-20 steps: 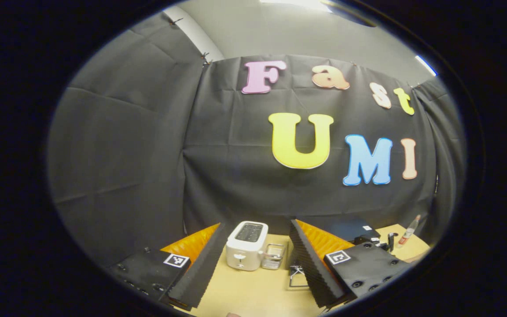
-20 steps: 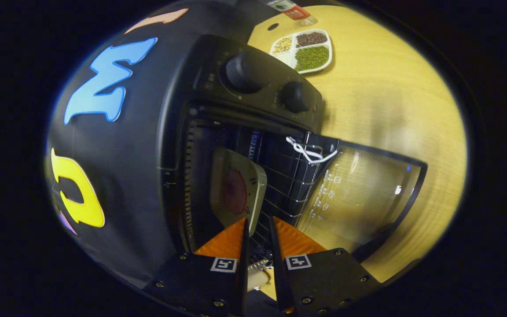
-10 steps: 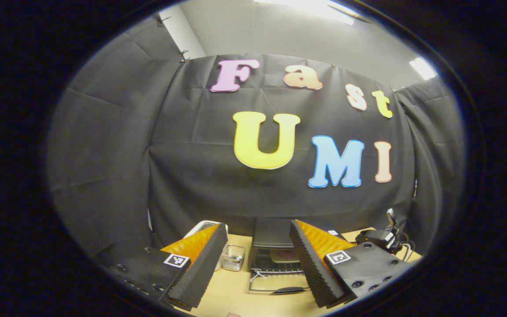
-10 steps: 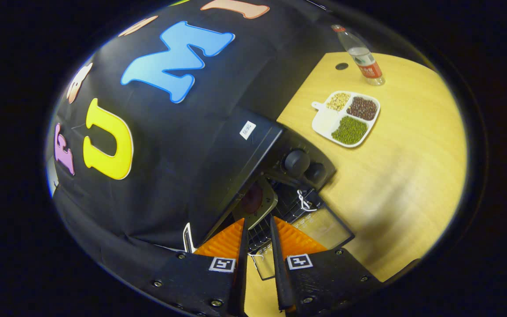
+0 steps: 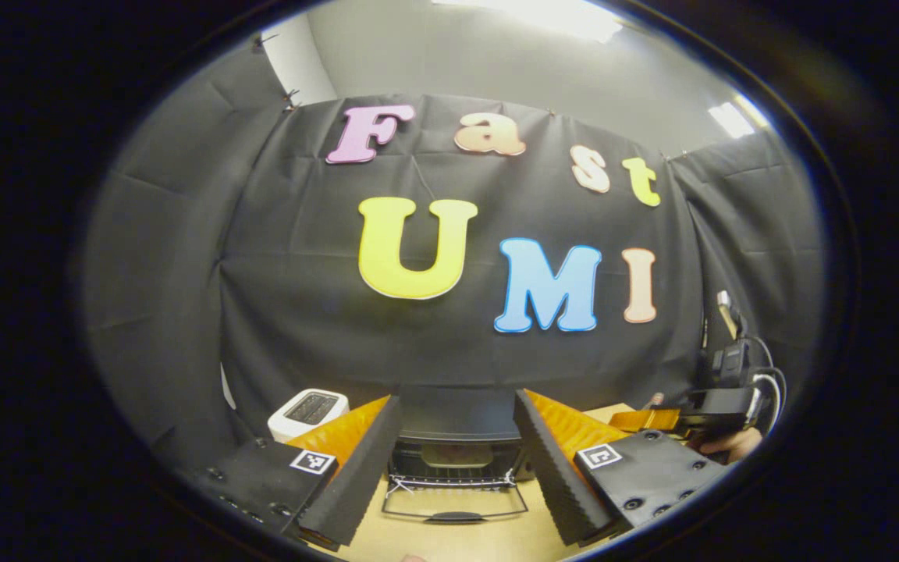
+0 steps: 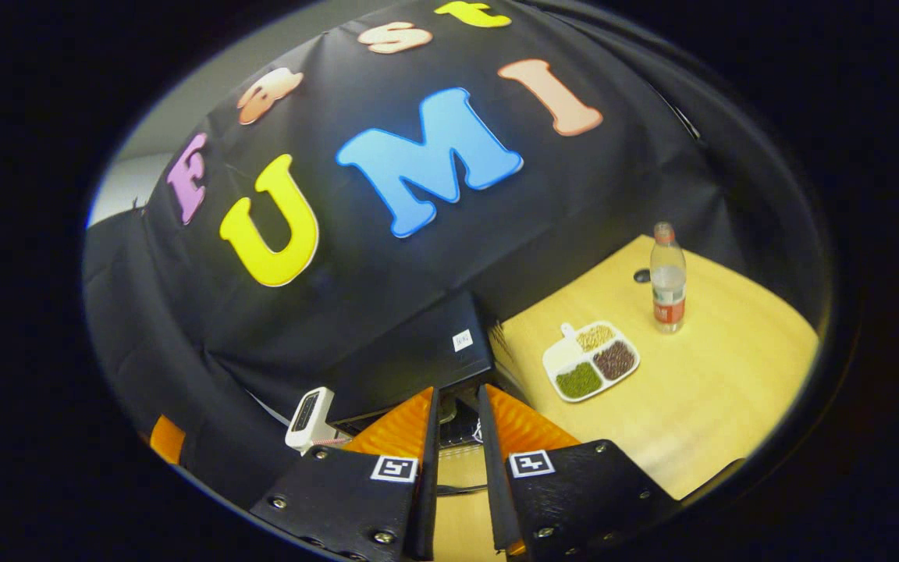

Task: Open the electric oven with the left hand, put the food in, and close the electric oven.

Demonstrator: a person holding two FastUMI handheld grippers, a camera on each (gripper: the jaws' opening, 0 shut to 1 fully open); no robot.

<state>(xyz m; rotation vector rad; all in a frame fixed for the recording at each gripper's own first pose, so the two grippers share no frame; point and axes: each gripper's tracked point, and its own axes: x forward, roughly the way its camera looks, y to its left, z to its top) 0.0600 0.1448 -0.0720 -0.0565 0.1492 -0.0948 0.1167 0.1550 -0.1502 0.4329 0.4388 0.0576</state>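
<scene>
The wooden table point(image 6: 699, 406) is seen spreading under everything, w/ the black electric oven point(image 5: 457, 417) set at its back edge against the booth wall. In the left gripper view the oven door point(image 5: 456, 507) is seen dropped open toward the camera, handle nearest, wire rack point(image 5: 453, 474) exposed behind it. A pale tray of food point(image 5: 449, 455) is made out inside on the rack; detail too small to tell. A white toaster point(image 5: 307, 412) is seen left of the oven, apart from it.

The left gripper point(image 5: 457, 468) is held wide apart, nothing btwn its fingers, oven framed in the gap. The right gripper point(image 6: 457, 476) is drawn narrow, a slim gap left, nothing gripped; it's raised above the oven top.

In the right gripper view a divided dish of beans point(image 6: 591, 361) is seen right of the oven, w/ a water bottle point(image 6: 668, 281) standing upright beyond it.
</scene>
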